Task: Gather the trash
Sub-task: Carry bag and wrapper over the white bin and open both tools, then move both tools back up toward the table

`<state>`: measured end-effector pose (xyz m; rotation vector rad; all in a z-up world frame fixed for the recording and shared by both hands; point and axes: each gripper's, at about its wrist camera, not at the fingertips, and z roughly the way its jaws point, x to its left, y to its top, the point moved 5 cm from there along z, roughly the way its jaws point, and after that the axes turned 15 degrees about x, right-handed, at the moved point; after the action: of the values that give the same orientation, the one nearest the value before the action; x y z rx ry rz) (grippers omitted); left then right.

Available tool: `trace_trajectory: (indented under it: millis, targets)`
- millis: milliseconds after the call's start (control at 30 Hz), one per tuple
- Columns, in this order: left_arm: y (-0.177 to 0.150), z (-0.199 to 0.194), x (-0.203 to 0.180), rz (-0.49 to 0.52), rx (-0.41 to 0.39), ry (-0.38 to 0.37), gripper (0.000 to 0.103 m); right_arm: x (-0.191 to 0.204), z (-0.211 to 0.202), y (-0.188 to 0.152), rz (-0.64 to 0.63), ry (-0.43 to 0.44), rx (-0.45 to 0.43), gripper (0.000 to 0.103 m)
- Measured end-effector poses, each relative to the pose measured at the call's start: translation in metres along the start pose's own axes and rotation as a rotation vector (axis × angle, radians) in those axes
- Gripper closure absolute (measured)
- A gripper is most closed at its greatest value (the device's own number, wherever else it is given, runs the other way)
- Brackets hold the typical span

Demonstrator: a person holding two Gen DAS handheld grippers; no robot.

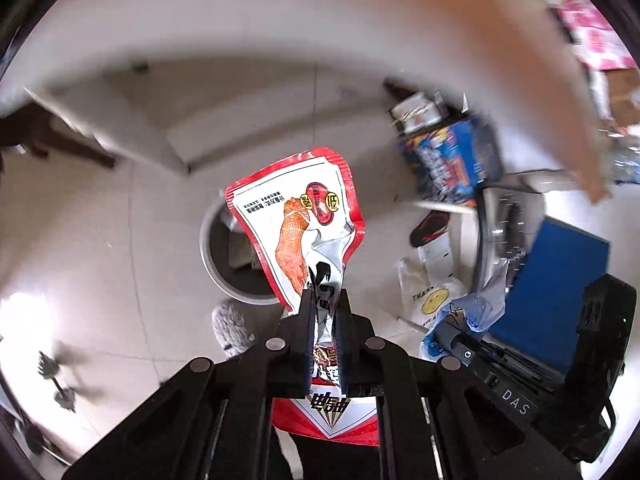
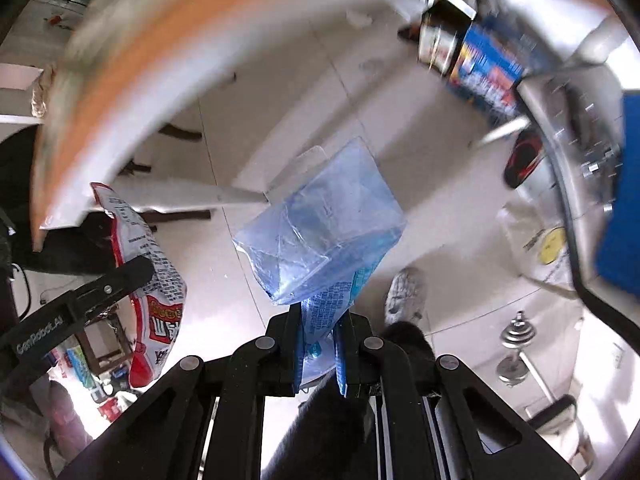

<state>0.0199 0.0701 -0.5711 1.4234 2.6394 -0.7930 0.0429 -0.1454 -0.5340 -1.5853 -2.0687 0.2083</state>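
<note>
The floor (image 1: 100, 220) was pale glossy tile with thin grout lines, catching bright glare in patches. A blurred orange-edged tabletop (image 2: 132, 52) swept across the upper part of both views, its white leg (image 2: 192, 194) angling down. Dark wooden furniture legs (image 1: 60, 144) stood by a light wall base. A blue printed carton (image 1: 452, 160) sat on the floor near a red-and-black slipper (image 2: 522, 158), and a chrome dumbbell (image 2: 516, 346) lay nearby.

A lived-in home: tiled floor (image 1: 120, 240), dumbbell (image 2: 516, 344), slipper (image 2: 404, 292), waste bin (image 1: 224, 256).
</note>
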Motion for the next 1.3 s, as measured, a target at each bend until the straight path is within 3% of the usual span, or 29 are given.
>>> trace_trajectory:
  millis: [200, 267, 300, 333, 367, 400, 500, 567, 633, 867, 1067, 1300]
  targets:
    - [0.039, 0.120, 0.051, -0.057, 0.078, 0.004, 0.095, -0.035, 0.128, 0.046, 0.001, 0.079, 0.073, 0.090]
    - [0.046, 0.152, 0.071, -0.074, 0.092, 0.026, 0.089, -0.043, 0.170, 0.064, -0.007, 0.096, 0.102, 0.089]
    - [0.049, 0.164, 0.079, -0.083, 0.090, 0.035, 0.074, -0.046, 0.184, 0.070, -0.005, 0.102, 0.109, 0.089]
    - [0.051, 0.175, 0.088, -0.091, 0.090, 0.038, 0.048, -0.049, 0.201, 0.077, -0.003, 0.112, 0.116, 0.087]
    - [0.052, 0.182, 0.095, -0.102, 0.084, 0.047, 0.035, -0.051, 0.220, 0.084, -0.012, 0.125, 0.131, 0.085]
    - [0.053, 0.187, 0.102, -0.115, 0.070, 0.059, 0.019, -0.052, 0.234, 0.090, -0.019, 0.130, 0.144, 0.075]
    - [0.050, 0.196, 0.120, -0.144, 0.056, 0.104, 0.002, -0.055, 0.268, 0.101, -0.043, 0.124, 0.174, 0.046]
    - [0.046, 0.194, 0.128, -0.151, 0.037, 0.147, 0.001, -0.057, 0.280, 0.103, -0.056, 0.096, 0.176, 0.028]
    - [0.042, 0.190, 0.132, -0.155, 0.020, 0.179, 0.000, -0.057, 0.285, 0.102, -0.069, 0.059, 0.167, 0.003]
    - [0.022, 0.151, 0.122, -0.115, -0.057, 0.305, 0.000, -0.048, 0.260, 0.089, -0.114, -0.138, 0.083, 0.001]
    - [-0.001, 0.112, 0.096, -0.093, -0.079, 0.326, 0.001, -0.034, 0.209, 0.071, -0.136, -0.246, 0.007, 0.001]
    - [-0.042, 0.054, 0.072, -0.099, -0.103, 0.310, 0.001, -0.012, 0.128, 0.032, -0.145, -0.278, -0.044, 0.001]
